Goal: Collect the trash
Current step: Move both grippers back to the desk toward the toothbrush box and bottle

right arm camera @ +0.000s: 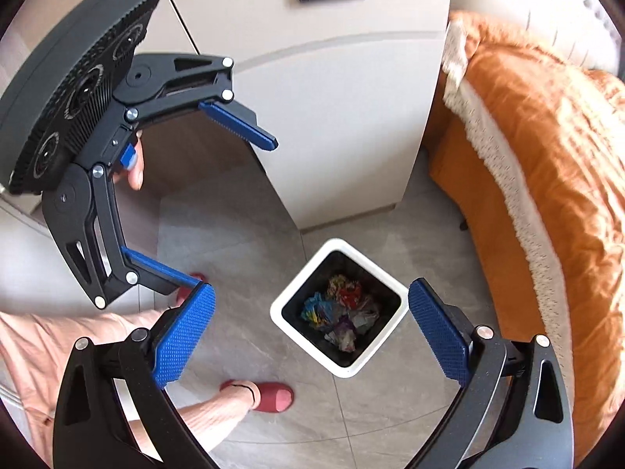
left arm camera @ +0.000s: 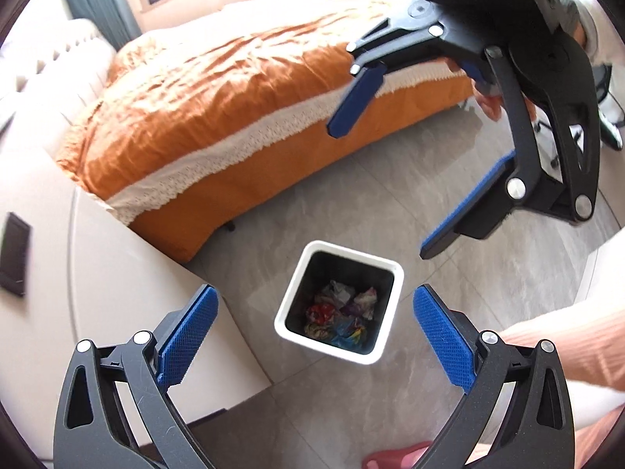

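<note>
Spread wide and empty, both blue-padded jaws of the left gripper [left arm camera: 314, 308], framing the white square plastic bin with a dark inner liner [left arm camera: 394, 273] standing on the grey tiled floor [left arm camera: 351, 195]. Inside that bin, crumpled colourful wrappers and paper scraps [left arm camera: 341, 314] heaped at the bottom. Above and right of the bin, the right gripper [left arm camera: 377, 191], likewise parted and holding nothing. Beyond the bin, an orange quilted bed cover with a cream lace band [left arm camera: 218, 93]; left of the bin, a cream rounded cabinet [left arm camera: 117, 254]. Seen from the right wrist: right gripper [right arm camera: 312, 310] agape over the same bin [right arm camera: 279, 306], trash [right arm camera: 343, 310] within. Left of the bin, the left gripper [right arm camera: 238, 213], open too; below it, a red slipper [right arm camera: 273, 396] on a foot. Right of the bin, the bed cover [right arm camera: 547, 164].
</note>
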Demonstrator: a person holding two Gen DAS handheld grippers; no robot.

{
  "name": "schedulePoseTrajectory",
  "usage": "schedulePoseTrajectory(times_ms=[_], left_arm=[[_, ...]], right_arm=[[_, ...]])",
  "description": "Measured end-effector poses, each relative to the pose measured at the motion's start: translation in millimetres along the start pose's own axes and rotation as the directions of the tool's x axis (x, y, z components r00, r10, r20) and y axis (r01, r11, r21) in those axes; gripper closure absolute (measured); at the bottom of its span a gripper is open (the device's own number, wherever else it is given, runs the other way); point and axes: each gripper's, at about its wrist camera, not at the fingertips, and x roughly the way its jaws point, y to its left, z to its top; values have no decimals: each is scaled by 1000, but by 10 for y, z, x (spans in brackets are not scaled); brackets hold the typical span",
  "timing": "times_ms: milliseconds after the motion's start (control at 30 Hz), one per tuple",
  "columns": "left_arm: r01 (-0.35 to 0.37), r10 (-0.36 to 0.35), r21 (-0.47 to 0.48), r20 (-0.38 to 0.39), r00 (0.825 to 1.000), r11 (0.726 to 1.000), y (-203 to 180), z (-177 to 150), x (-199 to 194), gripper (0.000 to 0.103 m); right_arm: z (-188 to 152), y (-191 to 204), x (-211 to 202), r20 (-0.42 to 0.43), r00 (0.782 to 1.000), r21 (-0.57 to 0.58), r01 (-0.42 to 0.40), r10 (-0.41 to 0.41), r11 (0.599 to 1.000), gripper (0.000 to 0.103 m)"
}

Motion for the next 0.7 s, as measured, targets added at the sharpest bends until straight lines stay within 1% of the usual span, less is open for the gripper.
schedulePoseTrajectory(times_ms=[200, 300, 400, 467, 500, 600, 667, 700], left_arm=[[-53, 59, -81, 74, 995, 995, 47, 137, -686, 5], [-88, 102, -124, 107, 989, 988, 98, 173, -1042, 5], [-129, 155, -178, 138, 978, 975, 193, 189, -1407, 5], [-161, 195, -216, 145, 970, 963, 269, 189, -1633, 5], [-188, 226, -234, 144, 963, 954, 309, 182, -1755, 5], [-243, 290, -286, 136, 947, 927, 405, 142, -2037, 5], [-301, 356, -328, 122, 926, 895, 490, 69, -2263, 5], [-317, 378, -353, 118, 918, 881, 539, 24, -2368, 5]], right_arm=[[225, 234, -609, 109, 993, 40, 34, -38, 999, 5], [380, 340, -879, 163, 986, 49, 40, -48, 998, 4], [568, 477, -1118, 222, 974, 51, 33, -43, 998, 5], [704, 580, -1259, 263, 964, 40, 27, -37, 999, 5], [775, 634, -1321, 284, 958, 30, 26, -34, 999, 5], [983, 745, -1494, 350, 937, 19, -15, 7, 1000, 5], [1180, 838, -1581, 383, 924, -1, -19, 18, 1000, 5], [1277, 883, -1614, 396, 918, -11, -15, 18, 1000, 5]])
